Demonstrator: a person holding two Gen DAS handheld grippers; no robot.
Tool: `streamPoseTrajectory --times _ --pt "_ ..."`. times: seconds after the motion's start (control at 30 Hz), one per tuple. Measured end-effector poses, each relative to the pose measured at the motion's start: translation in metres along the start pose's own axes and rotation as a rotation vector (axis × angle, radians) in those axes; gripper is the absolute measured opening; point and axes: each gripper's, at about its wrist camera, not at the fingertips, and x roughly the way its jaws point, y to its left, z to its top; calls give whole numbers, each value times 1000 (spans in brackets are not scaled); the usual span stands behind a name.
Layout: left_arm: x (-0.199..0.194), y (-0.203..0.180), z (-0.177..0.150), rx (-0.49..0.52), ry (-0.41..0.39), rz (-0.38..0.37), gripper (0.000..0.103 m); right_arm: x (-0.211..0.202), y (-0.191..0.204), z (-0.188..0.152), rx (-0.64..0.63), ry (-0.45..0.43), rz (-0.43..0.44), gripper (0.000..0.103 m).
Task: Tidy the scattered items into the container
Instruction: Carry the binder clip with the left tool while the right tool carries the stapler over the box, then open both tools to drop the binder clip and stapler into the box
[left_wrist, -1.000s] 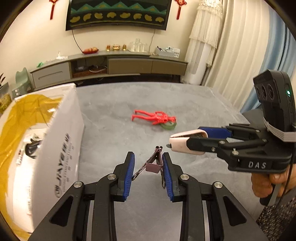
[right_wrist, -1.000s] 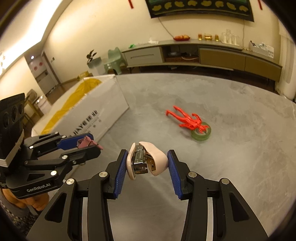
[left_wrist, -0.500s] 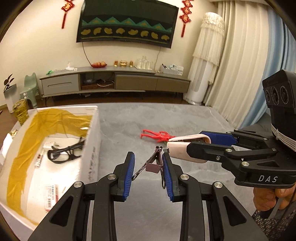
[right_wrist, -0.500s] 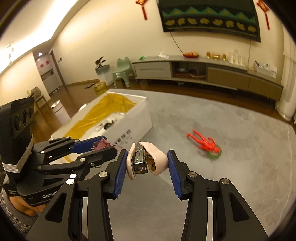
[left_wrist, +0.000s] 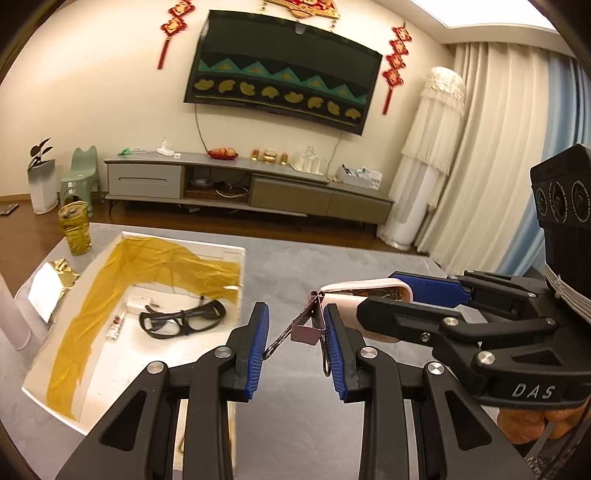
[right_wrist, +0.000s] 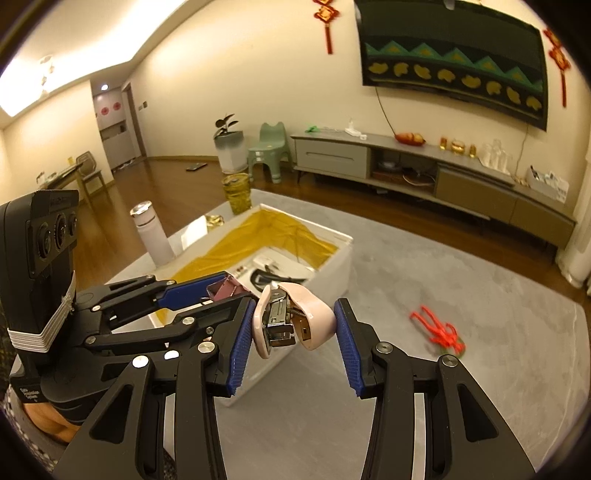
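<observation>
My left gripper (left_wrist: 295, 332) is shut on a small mauve binder clip (left_wrist: 306, 334), held in the air to the right of the white box (left_wrist: 236, 280). The box is lined with yellow tape and holds black glasses (left_wrist: 183, 322) and small packets. My right gripper (right_wrist: 291, 328) is shut on a pale pink stapler (right_wrist: 291, 321), raised near the box's right side (right_wrist: 332, 273). In the left wrist view the stapler (left_wrist: 364, 288) sits just right of the clip. A red plastic figure (right_wrist: 437, 328) lies on a green tape roll (right_wrist: 452, 350) on the grey table.
A white bottle (right_wrist: 151, 236) and a yellow glass (right_wrist: 238, 194) stand beside the box's far side. Gold foil (left_wrist: 61, 267) lies left of the box. A TV cabinet (left_wrist: 251, 188) lines the far wall. A hand (left_wrist: 532, 424) grips the right tool.
Both grippers have risen and swung left toward the box, carrying the clip and the stapler. The box interior has come into view; the red figure has dropped out of the left wrist view.
</observation>
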Motion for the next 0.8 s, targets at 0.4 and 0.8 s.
streamPoseTrajectory --times 0.4,0.8 --pt "-18 47 9 -90 -51 52 32 27 39 29 -62 8 6 46" --pt "-14 144 3 -322 -46 128 32 90 62 37 -103 103 12 46"
